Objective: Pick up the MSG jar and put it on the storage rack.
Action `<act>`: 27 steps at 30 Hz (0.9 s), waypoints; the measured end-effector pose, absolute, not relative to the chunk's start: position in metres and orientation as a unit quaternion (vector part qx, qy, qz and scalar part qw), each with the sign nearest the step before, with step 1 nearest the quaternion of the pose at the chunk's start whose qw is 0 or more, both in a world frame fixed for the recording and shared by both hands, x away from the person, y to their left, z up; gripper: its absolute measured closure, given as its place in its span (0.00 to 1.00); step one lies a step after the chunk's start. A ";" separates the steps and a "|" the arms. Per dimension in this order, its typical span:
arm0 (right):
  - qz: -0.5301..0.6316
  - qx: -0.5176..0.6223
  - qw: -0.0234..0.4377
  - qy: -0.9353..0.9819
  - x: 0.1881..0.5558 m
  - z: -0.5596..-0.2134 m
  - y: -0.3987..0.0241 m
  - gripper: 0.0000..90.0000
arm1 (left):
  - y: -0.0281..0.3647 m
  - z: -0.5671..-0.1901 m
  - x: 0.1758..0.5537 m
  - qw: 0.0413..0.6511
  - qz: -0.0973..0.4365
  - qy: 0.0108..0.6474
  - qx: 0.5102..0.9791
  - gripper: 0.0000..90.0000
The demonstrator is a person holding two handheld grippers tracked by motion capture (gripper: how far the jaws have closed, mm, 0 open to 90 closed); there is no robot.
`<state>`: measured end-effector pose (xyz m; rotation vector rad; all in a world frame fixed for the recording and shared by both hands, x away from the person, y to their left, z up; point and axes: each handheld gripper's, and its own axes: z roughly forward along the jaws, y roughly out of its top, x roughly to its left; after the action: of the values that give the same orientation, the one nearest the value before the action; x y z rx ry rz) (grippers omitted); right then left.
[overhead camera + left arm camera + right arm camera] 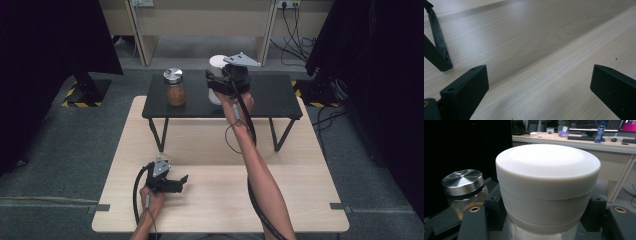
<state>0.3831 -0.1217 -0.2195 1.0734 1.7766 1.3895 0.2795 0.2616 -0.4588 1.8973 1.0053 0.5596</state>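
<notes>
A jar with a broad white lid (218, 62) (547, 170) is over the back of the low black table (280, 97). My right gripper (213, 84) (546, 206) is shut on it, one black jaw pressing on each side just below the lid. I cannot tell whether the jar's base touches the table. To its left stands a glass jar (175, 89) (464, 185) with a shiny metal lid and brown contents. My left gripper (181, 183) (539, 75) lies on the wooden table (220, 200) near the front left, open with nothing between its jaws.
The black table stands on thin angled legs (160, 135) (437, 53) at the back of the wooden table. Behind it are a pale desk (200, 20) and floor cables (295, 30). Dark curtains (45, 45) hang on both sides.
</notes>
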 end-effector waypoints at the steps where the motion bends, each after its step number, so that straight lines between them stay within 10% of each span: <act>1: 0.527 0.410 0.316 0.674 0.384 -0.219 -0.121 0.39 | 0.262 -0.459 0.280 0.445 0.226 0.406 0.766 0.01; 27: 0.521 0.424 0.319 0.669 0.404 -0.227 -0.112 0.39 | 0.257 -0.458 0.278 0.438 0.233 0.406 0.768 0.01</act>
<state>0.4044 -0.1123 -0.2272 1.1149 1.7588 1.3698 0.2785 0.2573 -0.4580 1.9089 1.0099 0.5785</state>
